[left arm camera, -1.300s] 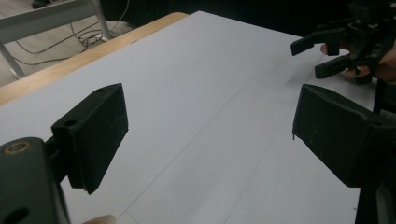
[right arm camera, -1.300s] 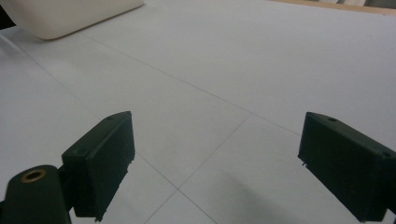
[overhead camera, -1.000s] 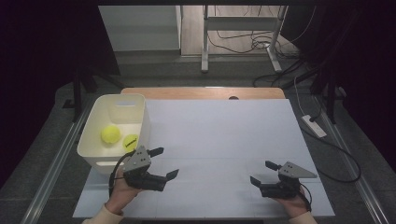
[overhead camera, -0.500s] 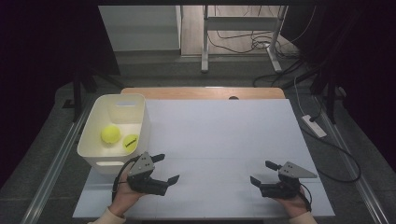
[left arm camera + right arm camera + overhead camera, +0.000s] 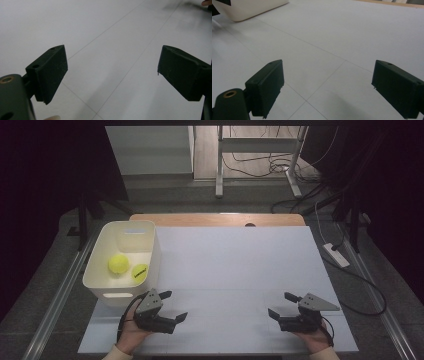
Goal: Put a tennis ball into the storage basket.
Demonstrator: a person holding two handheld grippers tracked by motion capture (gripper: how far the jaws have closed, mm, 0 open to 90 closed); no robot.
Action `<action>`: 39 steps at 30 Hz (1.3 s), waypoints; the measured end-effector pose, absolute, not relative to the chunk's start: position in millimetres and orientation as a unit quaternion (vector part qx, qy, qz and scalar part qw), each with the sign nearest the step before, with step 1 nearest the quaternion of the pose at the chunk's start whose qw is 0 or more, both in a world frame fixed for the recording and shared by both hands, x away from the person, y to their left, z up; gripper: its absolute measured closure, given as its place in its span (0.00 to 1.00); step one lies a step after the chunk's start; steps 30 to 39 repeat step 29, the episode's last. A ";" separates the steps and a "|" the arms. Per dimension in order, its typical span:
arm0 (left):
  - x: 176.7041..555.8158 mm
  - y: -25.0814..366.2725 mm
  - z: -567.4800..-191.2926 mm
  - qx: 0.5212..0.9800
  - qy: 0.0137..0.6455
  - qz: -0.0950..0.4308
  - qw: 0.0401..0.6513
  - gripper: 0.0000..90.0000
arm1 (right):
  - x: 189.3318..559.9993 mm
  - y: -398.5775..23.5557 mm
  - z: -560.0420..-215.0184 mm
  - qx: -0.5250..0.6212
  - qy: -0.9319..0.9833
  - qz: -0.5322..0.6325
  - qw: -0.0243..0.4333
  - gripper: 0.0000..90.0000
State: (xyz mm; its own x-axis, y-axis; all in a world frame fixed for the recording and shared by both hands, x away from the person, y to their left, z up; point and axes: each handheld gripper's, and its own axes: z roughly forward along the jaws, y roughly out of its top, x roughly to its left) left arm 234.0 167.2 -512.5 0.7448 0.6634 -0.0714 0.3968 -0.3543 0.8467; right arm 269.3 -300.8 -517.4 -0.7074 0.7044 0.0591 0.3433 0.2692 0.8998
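Observation:
My left gripper [image 5: 175, 305] is low over the white tabletop [image 5: 235, 265] at the front left, just in front of a white bin [image 5: 150, 240]. Its jaws stand open and have just been opening a little further, with nothing between them. The left gripper view has both black pads wide apart over bare table around the left gripper [image 5: 112, 72]. My right gripper [image 5: 279, 304] rests at the front right, open and empty. The right gripper [image 5: 329, 87] has bare table between its pads. Two yellow-green tennis balls [image 5: 118, 264] [image 5: 140, 271] lie inside the bin.
The bin's corner [image 5: 249, 10] shows at the far left of the right gripper view. A wooden strip [image 5: 220, 219] runs along the table's back edge. A white power strip [image 5: 336, 255] and cables lie on the floor to the right.
My left gripper has sunk toward the tabletop and drawn slightly nearer the front edge. The right gripper has kept still.

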 end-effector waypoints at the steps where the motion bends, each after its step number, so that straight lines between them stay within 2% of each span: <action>1: 233.5 168.5 -513.7 0.810 0.329 0.143 0.464 0.11 | 269.3 -301.1 -517.4 0.337 0.776 0.502 0.180 0.12; 39: 231.2 176.3 -519.8 0.806 0.337 0.143 0.465 0.10 | 268.5 -302.8 -517.5 0.333 0.776 0.505 0.178 0.12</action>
